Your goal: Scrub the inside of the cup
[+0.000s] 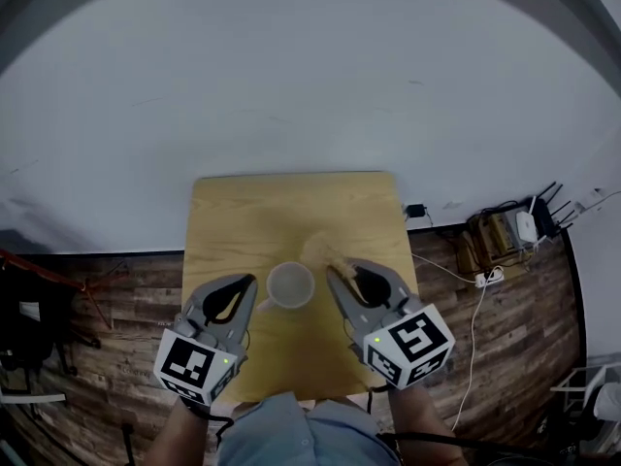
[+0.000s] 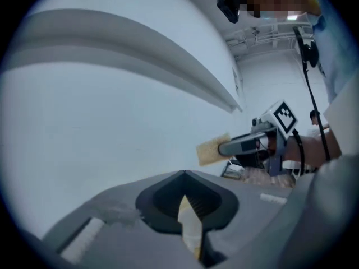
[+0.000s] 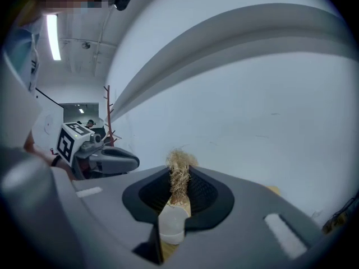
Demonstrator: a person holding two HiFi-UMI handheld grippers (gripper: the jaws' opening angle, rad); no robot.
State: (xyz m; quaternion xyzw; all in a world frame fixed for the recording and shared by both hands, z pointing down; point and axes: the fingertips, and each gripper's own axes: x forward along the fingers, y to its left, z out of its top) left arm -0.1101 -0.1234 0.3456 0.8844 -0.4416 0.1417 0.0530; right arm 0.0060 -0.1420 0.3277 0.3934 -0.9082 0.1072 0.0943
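Observation:
A white cup (image 1: 290, 285) stands upright on the small wooden table (image 1: 262, 212), between my two grippers. My right gripper (image 1: 342, 272) is shut on a tan fibrous scrub pad (image 1: 320, 250), which sticks out past its tips just right of and beyond the cup's rim. In the right gripper view the pad (image 3: 179, 175) is pinched between the jaws, with the cup (image 3: 171, 227) showing below them. My left gripper (image 1: 249, 282) sits at the cup's left side, shut with nothing in it; only a sliver of table (image 2: 190, 220) shows between its jaws. The left gripper view shows the right gripper (image 2: 221, 148) and the pad (image 2: 212, 149).
The table is narrow, with its edges close on both sides and a pale wall (image 1: 310, 85) behind it. On the wooden floor lie a power strip and cables (image 1: 485, 278) at the right and a red stand (image 1: 58, 272) at the left.

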